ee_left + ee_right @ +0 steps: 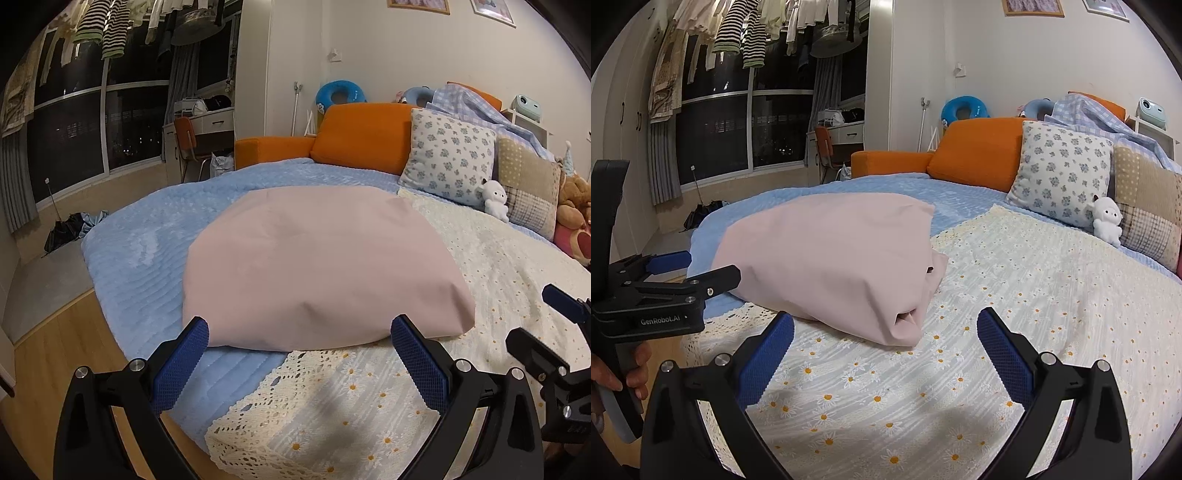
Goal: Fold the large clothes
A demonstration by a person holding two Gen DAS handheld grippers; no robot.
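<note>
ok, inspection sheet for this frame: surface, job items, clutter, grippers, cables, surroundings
Surface: bed, blue blanket with a daisy-print lace cover over its near side.
Job's things: pink garment, folded in a pad across both covers.
Clutter: floral pillow, patchwork pillow, white plush at the far edge.
Grippers: left gripper open, empty; right gripper open, empty; both short of the garment.
Cables: nothing seen.
Surroundings: orange sofa, hanging laundry, dark window.

Black tongs point(299, 338) with blue textured pads point(419, 363), silver screws.
</note>
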